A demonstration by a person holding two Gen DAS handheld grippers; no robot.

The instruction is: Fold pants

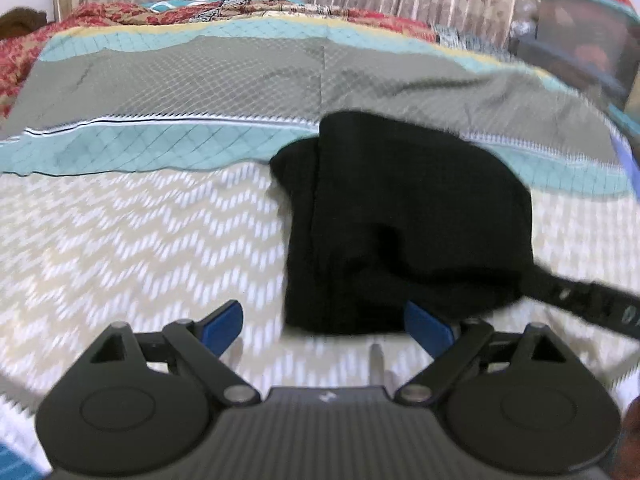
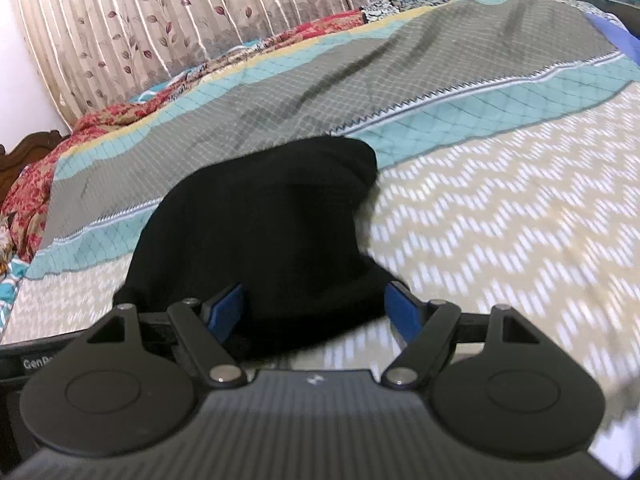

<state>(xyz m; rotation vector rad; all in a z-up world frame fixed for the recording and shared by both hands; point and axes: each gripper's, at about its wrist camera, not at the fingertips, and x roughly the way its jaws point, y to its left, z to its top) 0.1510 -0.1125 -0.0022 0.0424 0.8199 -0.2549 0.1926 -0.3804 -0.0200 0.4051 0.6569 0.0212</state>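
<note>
The pants (image 1: 404,224) lie on the bed (image 1: 140,240) as a compact black bundle, already folded down to a rough block. The bundle sits partly on the cream zigzag part of the bedspread and reaches back over the teal band (image 1: 132,148) and onto the edge of the grey checked panel (image 1: 180,80) behind it. Its left edge shows a narrower layer sticking out beside the main stack.

In the left wrist view, the left gripper (image 1: 326,322) hovers just in front of the pants' near edge. Its blue fingers (image 1: 224,322) stand wide apart and hold nothing. The right finger sits at the bundle's near edge, and whether it touches the cloth cannot be told. The left finger is over bare bedspread, clear of the pants. A dark strap-like part (image 1: 580,294) with holes comes in from the right of the pants; it is blurred.

In the right wrist view, the right gripper (image 2: 314,308) is spread wide as well, with the near end of the pants (image 2: 264,232) lying between its fingers (image 2: 226,306). The jaws are not closed on the cloth. Whether the fingers press the fabric is hard to tell, since the black cloth hides the contact.

Behind the pants, past the grey panel, a red patterned cloth (image 2: 100,120) is bunched along the far side of the bed, and a beige curtain (image 2: 180,12) with leaf print hangs beyond it. Both views are somewhat blurred.
</note>
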